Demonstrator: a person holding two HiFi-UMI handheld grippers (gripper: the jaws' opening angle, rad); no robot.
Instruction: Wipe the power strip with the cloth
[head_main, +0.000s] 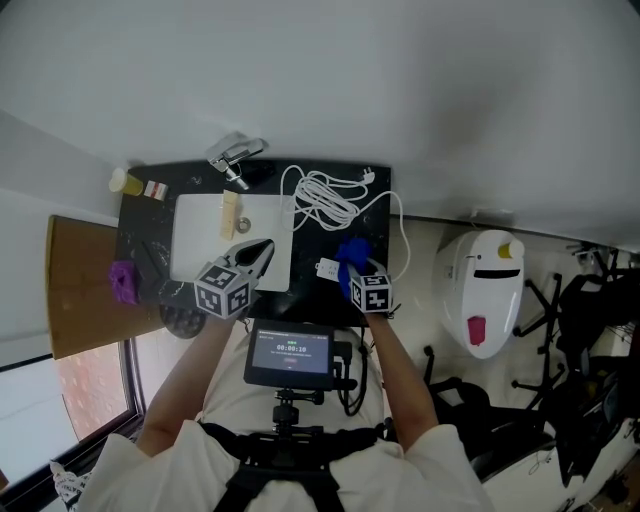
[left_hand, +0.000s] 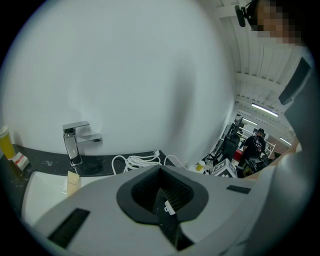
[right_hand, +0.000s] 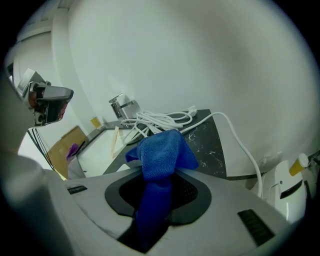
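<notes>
A blue cloth (right_hand: 161, 152) sticks up out of my right gripper (right_hand: 159, 176), which is shut on it. In the head view that right gripper (head_main: 350, 270) holds the cloth (head_main: 352, 255) at the black counter's front edge, just short of a coiled white power-strip cord (head_main: 322, 200). The same cord (right_hand: 157, 120) lies ahead in the right gripper view, its plug (head_main: 368, 177) at the back. A small white piece (head_main: 328, 268) sits left of the cloth; I cannot tell if it is the strip body. My left gripper (head_main: 260, 252) hovers over the sink's front rim, jaws (left_hand: 160, 171) closed and empty.
A white sink (head_main: 195, 245) holds a beige bar (head_main: 230, 213), with a chrome faucet (head_main: 235, 158) behind it. A yellow bottle (head_main: 122, 182) and a purple object (head_main: 123, 282) are at the left. A white appliance (head_main: 487, 290) stands on the floor at the right.
</notes>
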